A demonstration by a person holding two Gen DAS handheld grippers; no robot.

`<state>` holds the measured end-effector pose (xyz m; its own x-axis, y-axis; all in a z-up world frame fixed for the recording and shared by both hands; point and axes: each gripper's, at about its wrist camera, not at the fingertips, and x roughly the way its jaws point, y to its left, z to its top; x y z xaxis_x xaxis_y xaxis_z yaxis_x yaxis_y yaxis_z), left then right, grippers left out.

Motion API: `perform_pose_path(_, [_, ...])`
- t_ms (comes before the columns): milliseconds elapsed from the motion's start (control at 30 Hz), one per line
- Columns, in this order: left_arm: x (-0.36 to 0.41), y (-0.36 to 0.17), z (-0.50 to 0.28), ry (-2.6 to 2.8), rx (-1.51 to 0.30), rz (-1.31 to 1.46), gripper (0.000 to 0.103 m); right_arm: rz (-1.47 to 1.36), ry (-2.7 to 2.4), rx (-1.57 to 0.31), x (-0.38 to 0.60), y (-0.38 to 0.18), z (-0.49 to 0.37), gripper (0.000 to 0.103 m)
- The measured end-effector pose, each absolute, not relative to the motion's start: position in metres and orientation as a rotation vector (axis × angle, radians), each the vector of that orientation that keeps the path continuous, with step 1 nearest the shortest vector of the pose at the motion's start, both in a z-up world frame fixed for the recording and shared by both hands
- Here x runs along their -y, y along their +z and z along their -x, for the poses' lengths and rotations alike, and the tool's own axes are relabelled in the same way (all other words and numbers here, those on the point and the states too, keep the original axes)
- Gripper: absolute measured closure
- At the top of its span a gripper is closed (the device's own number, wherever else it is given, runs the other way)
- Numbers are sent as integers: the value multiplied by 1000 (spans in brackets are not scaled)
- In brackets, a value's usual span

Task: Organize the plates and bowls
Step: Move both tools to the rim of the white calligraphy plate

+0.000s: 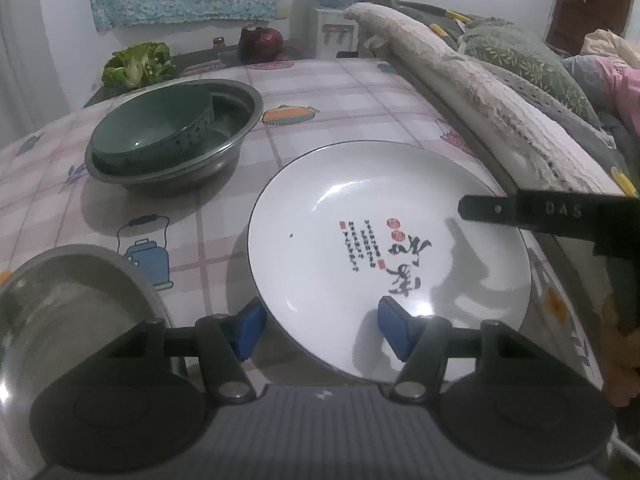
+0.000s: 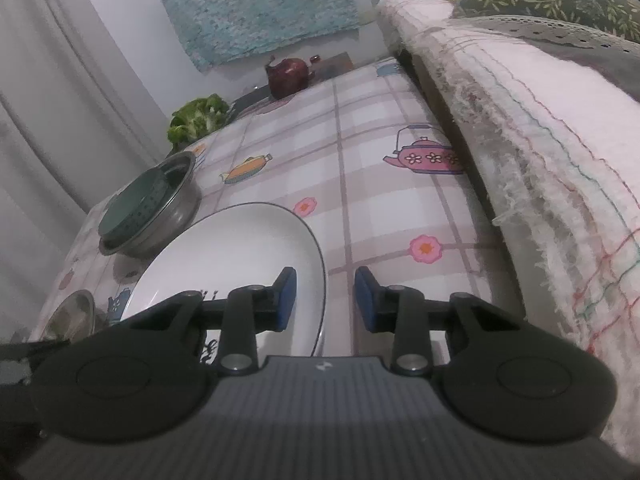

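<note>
A white plate [image 1: 360,240] with black calligraphy lies flat on the checked tablecloth. My left gripper [image 1: 322,330] straddles its near rim, one blue pad outside the edge and the other over the plate's inside, with neither pressing. A black finger [image 1: 492,210] of my right gripper reaches over the plate's right side. In the right wrist view the plate [image 2: 232,248] has its rim standing between the pads of my right gripper [image 2: 325,298], with a gap on each side. A green bowl [image 1: 152,136] sits inside a metal basin [image 1: 236,148] at the back left.
A steel bowl [image 1: 68,320] stands just left of my left gripper. Leafy greens [image 1: 138,64] and a dark red round fruit [image 1: 260,42] lie at the table's far end. Folded quilts and pillows [image 1: 480,92] run along the table's right edge.
</note>
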<state>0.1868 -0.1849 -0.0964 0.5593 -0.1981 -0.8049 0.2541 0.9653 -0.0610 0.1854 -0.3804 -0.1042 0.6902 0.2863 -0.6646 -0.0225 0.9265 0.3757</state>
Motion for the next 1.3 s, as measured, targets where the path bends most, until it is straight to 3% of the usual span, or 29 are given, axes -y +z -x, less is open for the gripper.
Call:
perform_pose_path(300, [185,-95,-190,-265,-945,-60,47,-240,210,-811,359,-101,-180,73])
perform_pose_path(1300, [173,-88,-116,-335,-1000,-104,46,-321,135,-835,348,-95,-85,71])
